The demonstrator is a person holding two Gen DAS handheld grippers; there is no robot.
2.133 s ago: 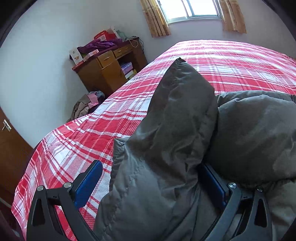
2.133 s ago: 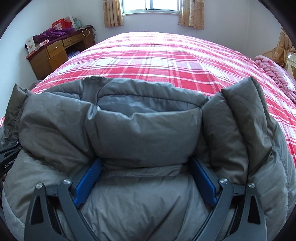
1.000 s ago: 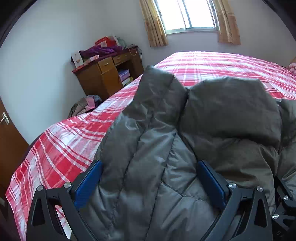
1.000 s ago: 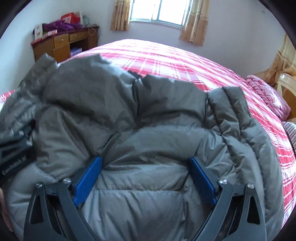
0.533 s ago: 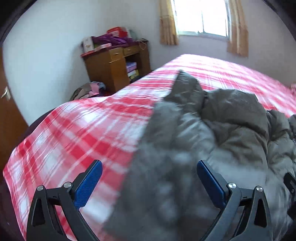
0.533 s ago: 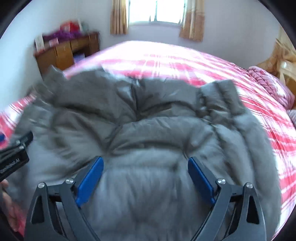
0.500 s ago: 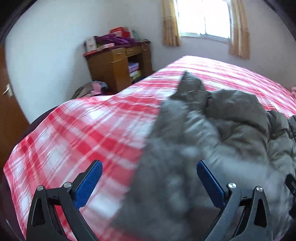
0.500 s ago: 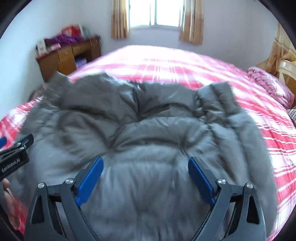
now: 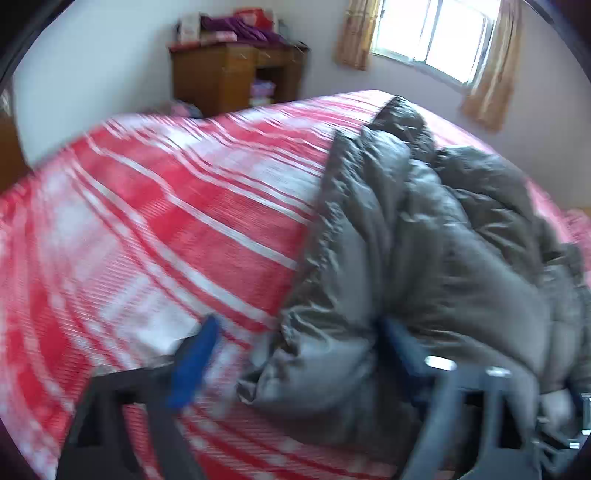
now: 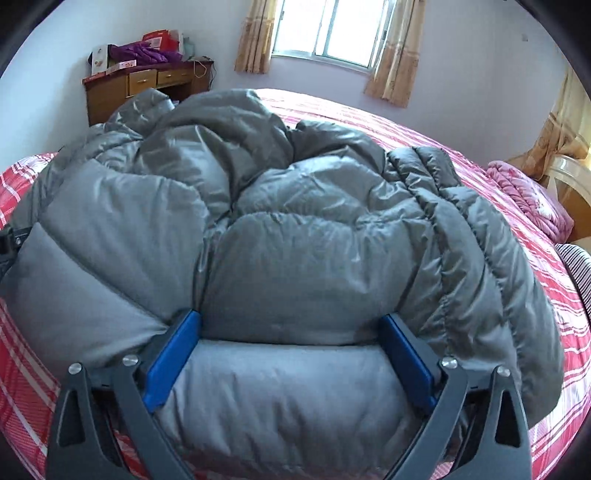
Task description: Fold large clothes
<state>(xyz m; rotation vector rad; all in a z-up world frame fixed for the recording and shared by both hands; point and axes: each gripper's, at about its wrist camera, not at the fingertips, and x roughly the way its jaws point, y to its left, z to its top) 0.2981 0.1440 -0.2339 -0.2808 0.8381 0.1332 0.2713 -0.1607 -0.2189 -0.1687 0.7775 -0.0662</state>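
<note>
Jacket [image 10: 295, 240], grey and puffy, lies heaped on the red plaid bed [image 9: 166, 221], its near edge bulging between our tools. Our right gripper [image 10: 291, 354] has both blue pads spread wide with the padding pressed between them, so released, only pushing. Our left gripper [image 9: 295, 354] also stands wide; its picture is blurred, one pad over bare sheet. We fear the slippery filling springs back and the fold opens. Further away stand a wooden desk [image 10: 147, 88] and window [image 10: 328, 29].

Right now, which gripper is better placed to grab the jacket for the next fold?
Right gripper: the grey down jacket fills its open jaws, centred. Left gripper sits half over the bedspread at the jacket's edge.
</note>
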